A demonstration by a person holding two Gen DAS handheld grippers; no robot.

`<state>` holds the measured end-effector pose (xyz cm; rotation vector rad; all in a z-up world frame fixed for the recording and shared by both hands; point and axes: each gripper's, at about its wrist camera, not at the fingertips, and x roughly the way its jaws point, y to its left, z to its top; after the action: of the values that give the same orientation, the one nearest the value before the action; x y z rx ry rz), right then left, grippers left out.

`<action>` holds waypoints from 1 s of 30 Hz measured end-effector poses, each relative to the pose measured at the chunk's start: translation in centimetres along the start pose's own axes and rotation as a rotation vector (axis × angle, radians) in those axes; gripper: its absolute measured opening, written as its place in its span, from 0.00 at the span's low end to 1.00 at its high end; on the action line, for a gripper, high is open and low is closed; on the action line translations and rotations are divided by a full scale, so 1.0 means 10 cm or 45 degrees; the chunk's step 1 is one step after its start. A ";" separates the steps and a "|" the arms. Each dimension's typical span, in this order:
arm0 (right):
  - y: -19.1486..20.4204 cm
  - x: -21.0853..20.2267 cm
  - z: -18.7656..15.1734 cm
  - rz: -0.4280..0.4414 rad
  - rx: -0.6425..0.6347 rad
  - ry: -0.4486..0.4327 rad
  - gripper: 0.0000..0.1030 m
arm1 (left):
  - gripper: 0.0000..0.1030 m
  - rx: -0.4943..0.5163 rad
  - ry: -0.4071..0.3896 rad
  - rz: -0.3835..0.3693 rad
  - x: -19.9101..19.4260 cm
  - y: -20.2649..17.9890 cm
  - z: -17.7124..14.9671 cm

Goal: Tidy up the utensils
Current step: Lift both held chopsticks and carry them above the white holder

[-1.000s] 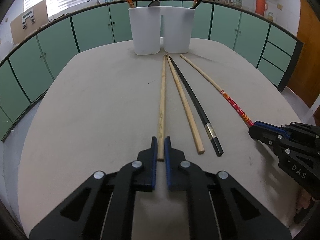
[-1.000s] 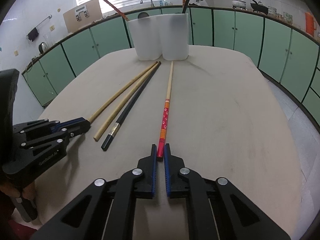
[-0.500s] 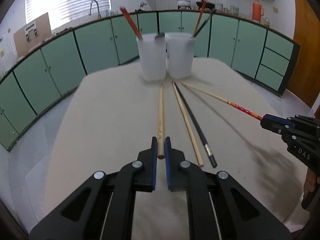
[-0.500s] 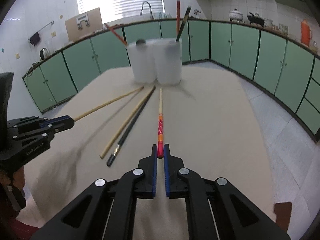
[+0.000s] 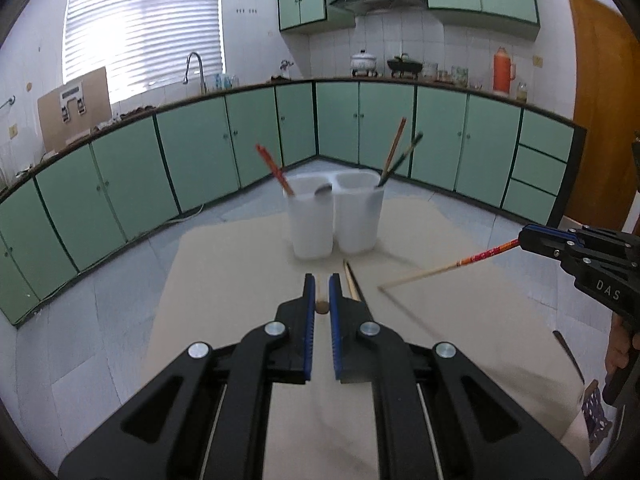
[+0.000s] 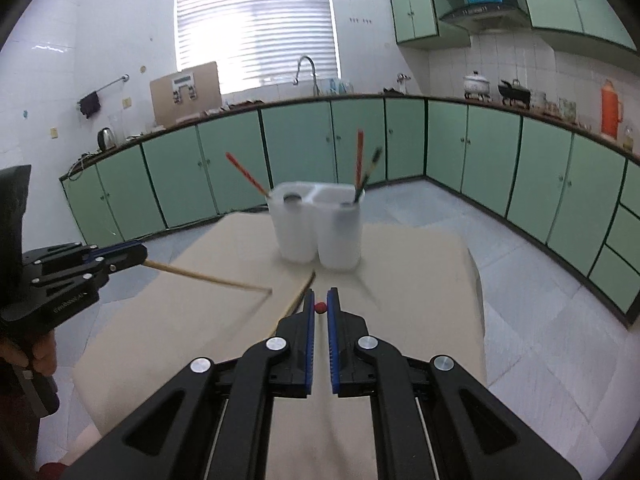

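My left gripper [image 5: 321, 300] is shut on a plain wooden chopstick [image 5: 321, 307], lifted off the table; it also shows in the right wrist view [image 6: 208, 278]. My right gripper [image 6: 319, 306] is shut on a red-patterned chopstick [image 6: 319, 307], seen in the left wrist view [image 5: 448, 267] held above the table. Two white holders [image 5: 335, 216] stand at the table's far end with several chopsticks [image 5: 394, 152] inside. Another wooden chopstick [image 5: 351, 284] and a black one lie on the table, partly hidden by my left fingers.
The beige table [image 5: 240, 264] ends close behind the holders and at both sides. Green kitchen cabinets [image 5: 120, 188] ring the room. A dark utensil [image 5: 568, 356] lies near the table's right edge by a patterned item [image 5: 596, 412].
Both grippers have risen well above the table, each carrying its chopstick up off the surface. The two holders now appear lower and farther off in both views.
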<state>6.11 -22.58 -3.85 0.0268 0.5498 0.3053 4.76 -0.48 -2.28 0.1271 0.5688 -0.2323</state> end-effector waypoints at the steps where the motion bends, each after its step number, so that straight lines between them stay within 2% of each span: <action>1: 0.01 -0.02 0.03 0.003 -0.007 -0.004 0.06 | 0.06 -0.001 -0.007 -0.005 -0.01 0.00 0.03; 11: 0.06 -0.08 0.42 0.084 -0.052 -0.042 0.06 | 0.06 0.006 -0.075 -0.051 -0.06 -0.01 0.30; 21: 0.05 -0.07 0.77 0.117 -0.113 -0.078 0.06 | 0.06 0.023 -0.146 -0.084 -0.11 0.01 0.62; 30: 0.06 -0.19 1.24 0.105 -0.161 -0.199 0.06 | 0.06 0.048 -0.269 -0.084 -0.18 -0.05 1.06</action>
<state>10.81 -21.91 7.74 -0.0486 0.3745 0.4143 8.66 -2.57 7.48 0.1189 0.3591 -0.3165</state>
